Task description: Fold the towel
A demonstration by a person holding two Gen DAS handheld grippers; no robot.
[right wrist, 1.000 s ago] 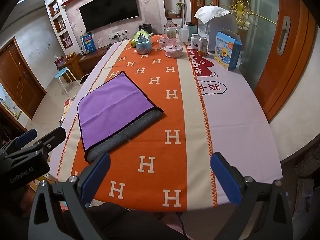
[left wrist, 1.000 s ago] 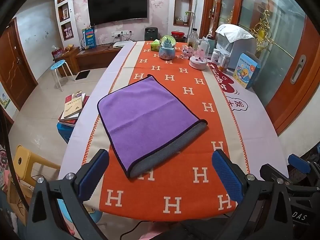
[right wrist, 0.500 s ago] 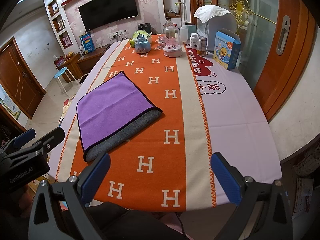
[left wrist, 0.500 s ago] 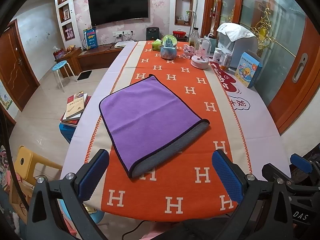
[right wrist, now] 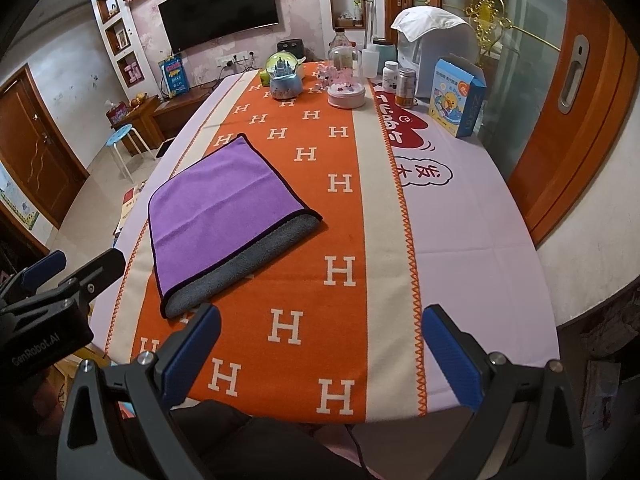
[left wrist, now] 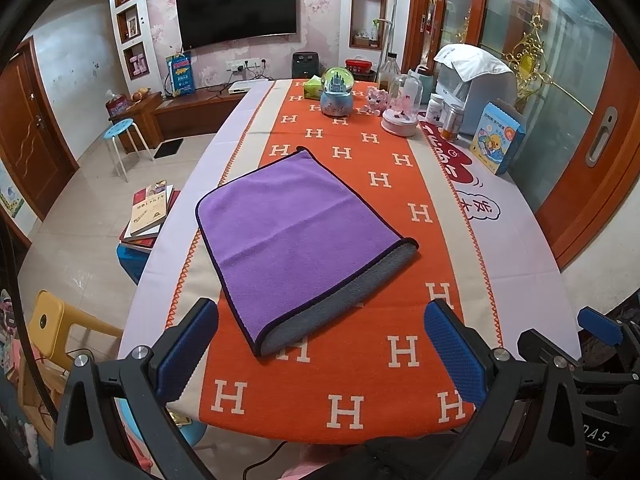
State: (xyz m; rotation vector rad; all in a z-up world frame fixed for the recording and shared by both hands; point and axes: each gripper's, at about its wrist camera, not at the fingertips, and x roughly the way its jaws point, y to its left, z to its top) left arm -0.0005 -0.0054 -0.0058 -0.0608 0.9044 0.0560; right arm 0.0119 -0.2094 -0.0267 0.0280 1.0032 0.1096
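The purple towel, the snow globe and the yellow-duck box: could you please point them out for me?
purple towel [left wrist: 296, 228]: left wrist view, middle of the purple top layer.
snow globe [left wrist: 337, 90]: left wrist view, glass dome.
yellow-duck box [right wrist: 450, 100]: right wrist view, printed front face.

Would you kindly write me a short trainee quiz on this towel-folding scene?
1. True or false: the purple towel is gripped by the left hand-held gripper.
2. Which colour shows along the towel's near edge? A) grey B) green C) yellow
3. Fill in: the right hand-held gripper has its jaws ____.

Key:
1. False: it lies flat on the orange runner, untouched.
2. A
3. open, with nothing between them.
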